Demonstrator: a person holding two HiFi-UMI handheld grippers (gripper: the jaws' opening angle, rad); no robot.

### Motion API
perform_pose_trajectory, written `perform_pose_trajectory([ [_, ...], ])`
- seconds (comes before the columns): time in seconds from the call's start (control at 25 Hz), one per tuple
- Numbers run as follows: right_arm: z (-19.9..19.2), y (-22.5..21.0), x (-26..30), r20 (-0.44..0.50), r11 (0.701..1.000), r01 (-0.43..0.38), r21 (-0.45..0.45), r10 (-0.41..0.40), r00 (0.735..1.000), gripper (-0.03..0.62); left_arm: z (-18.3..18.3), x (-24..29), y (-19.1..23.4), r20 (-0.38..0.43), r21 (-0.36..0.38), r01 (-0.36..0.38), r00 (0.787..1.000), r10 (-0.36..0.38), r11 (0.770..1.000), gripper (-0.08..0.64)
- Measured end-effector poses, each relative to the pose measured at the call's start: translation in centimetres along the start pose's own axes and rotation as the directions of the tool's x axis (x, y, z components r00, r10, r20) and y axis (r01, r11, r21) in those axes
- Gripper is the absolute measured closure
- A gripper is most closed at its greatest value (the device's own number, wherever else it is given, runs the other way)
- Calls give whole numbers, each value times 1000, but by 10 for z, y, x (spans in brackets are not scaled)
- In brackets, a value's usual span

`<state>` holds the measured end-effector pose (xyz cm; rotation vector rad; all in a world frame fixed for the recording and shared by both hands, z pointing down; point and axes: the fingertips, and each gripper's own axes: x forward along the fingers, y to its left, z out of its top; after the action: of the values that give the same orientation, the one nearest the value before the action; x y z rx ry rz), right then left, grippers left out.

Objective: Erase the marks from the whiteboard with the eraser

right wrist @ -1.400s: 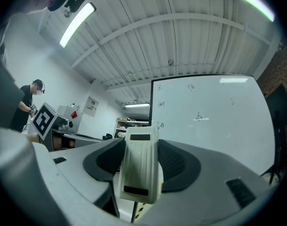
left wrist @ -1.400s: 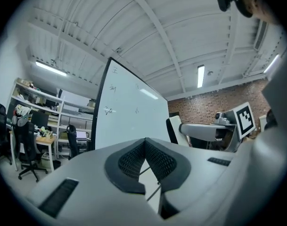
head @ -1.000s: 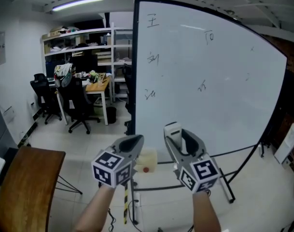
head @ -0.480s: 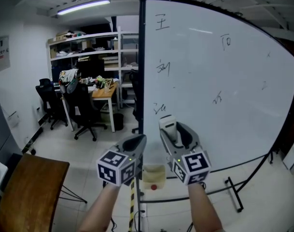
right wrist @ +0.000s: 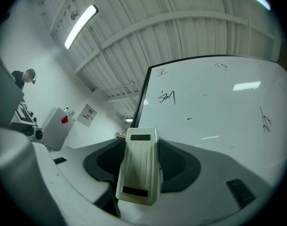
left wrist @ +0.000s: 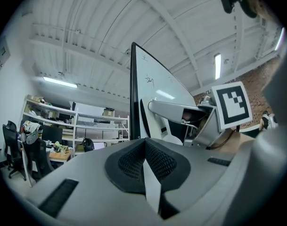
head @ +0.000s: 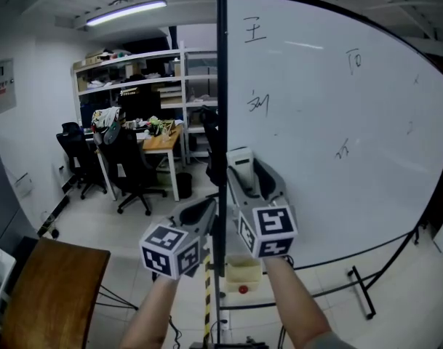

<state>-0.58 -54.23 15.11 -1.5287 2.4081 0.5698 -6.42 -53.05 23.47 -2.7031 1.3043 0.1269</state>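
One eraser (right wrist: 137,168) sits clamped in the right gripper (head: 249,179), before the whiteboard's (head: 330,202) left edge. At its 8 o'clock, the left gripper (head: 201,215) is pinched closed, empty. Four clear marks (head: 258,104); fainter strokes toward 3 o'clock are unreadable.

**Left gripper** (head: 205,211): light grey moulded shell, tapering to rounded tip. Left marker cube (head: 170,251) at rear, white faces with black square patterns.

**Right gripper** (head: 241,167): matching grey shell with darker inner hollow. Right marker cube (head: 268,231) white-bordered, black block pattern on each visible face.

**Fingers** (left wrist: 129,161): black pads, fine mesh-like texture, set in broad smooth grey housing. Narrow dark slot (left wrist: 58,197) recessed in housing flank.

**Arms:** left forearm (head: 152,315) and right forearm (head: 290,304) bare behind cubes.
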Motion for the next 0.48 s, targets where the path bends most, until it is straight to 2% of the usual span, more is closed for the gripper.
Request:
perform_pose_trajectory([
  [0.08, -1, -1, 0, 11, 1000, 1, -5, -1, 1000, 362, -2, 3, 2, -4, 3, 0, 1000, 0, 1000, 558],
  [0.32, -1, -8, -1, 23, 997, -66, 40, 65, 998, 360, -4, 16, -8, -14, 14, 21, 1000, -20, 1000, 558],
  [0.48, 0, -26, -9, 38, 995, -58, 77, 55, 998, 360, -2, 21, -15, -15, 23, 28, 1000, -28, 999, 558],
])
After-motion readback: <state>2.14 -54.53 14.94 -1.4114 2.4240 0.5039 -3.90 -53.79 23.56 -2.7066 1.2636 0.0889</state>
